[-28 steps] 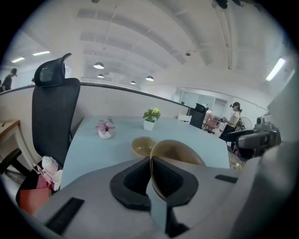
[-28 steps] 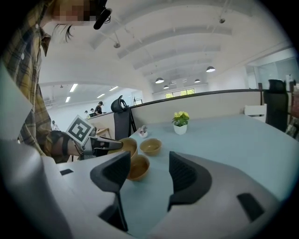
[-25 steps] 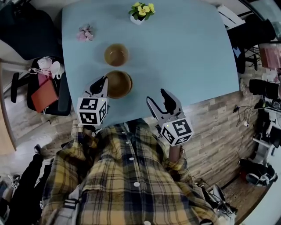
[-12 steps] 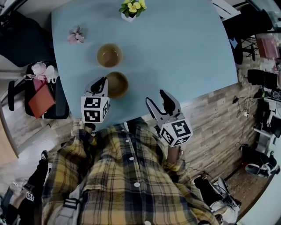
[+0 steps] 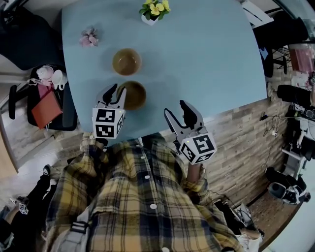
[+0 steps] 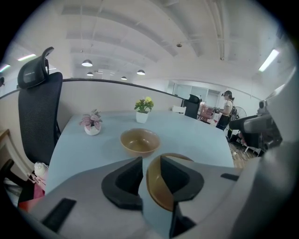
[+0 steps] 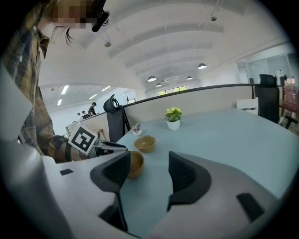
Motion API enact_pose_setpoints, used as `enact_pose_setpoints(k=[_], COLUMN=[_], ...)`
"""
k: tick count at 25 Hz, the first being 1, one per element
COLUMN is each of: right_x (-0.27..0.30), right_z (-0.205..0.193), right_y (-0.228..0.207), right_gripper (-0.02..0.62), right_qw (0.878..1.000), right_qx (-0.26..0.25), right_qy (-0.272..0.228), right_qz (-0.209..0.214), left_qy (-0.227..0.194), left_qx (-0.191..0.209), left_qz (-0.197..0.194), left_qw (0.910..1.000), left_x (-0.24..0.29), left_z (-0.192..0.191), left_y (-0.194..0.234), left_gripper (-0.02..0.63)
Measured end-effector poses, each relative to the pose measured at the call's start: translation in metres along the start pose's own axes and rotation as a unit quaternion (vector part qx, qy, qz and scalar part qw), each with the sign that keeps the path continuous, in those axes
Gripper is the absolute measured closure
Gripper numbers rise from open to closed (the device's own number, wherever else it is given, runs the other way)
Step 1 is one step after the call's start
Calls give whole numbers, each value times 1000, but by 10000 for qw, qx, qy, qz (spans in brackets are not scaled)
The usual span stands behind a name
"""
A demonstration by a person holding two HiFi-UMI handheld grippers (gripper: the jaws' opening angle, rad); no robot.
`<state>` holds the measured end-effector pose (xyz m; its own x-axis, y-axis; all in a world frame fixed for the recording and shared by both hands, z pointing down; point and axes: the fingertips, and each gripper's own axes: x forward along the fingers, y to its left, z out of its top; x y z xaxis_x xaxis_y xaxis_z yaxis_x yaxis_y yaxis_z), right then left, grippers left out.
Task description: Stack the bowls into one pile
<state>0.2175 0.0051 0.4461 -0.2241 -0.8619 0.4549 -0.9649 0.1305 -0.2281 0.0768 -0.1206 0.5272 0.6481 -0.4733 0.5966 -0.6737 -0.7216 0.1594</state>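
Two brown bowls stand apart on the light blue table. The far bowl is empty. The near bowl sits by the table's front edge. My left gripper straddles this bowl's left rim, one finger inside and one outside. Its jaws are opening, and a gap shows beside the rim. My right gripper hovers open over the front edge, right of the near bowl, with nothing between its fingers.
A white pot of yellow flowers and a small pot of pink flowers stand at the table's far side. A black office chair and a seat with a red bag are left of the table.
The left gripper's jaws have spread apart at the near bowl's rim, where they were shut on it before. The right gripper has stayed in place.
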Motion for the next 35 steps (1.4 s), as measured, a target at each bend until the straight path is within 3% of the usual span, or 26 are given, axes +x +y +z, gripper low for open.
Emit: enact_pose_setpoints(k=[4, 14, 23, 30, 35], right_x=[14, 95, 176, 225, 250], right_z=[9, 59, 58, 34, 19], right_y=[0, 10, 11, -6, -14], right_gripper=[345, 345, 345, 345, 347], right_qw=[9997, 9906, 9783, 9765, 9759], right_qx=[-115, -826, -1185, -1003, -378], right_qy=[-1, 35, 666, 1229, 1511], right_qz=[198, 1094, 1566, 1460, 1526], left_qy=[-177, -517, -445, -275, -233], left_qx=[-67, -547, -796, -723, -776], left_qz=[120, 890, 1247, 1270, 1296], left_qw=[9997, 9932, 9880, 9889, 9883], left_x=[-14, -62, -90, -90, -88], left_z=[8, 12, -1, -8, -11], left_y=[5, 42, 51, 51, 59], left_gripper=[506, 560, 612, 615, 615])
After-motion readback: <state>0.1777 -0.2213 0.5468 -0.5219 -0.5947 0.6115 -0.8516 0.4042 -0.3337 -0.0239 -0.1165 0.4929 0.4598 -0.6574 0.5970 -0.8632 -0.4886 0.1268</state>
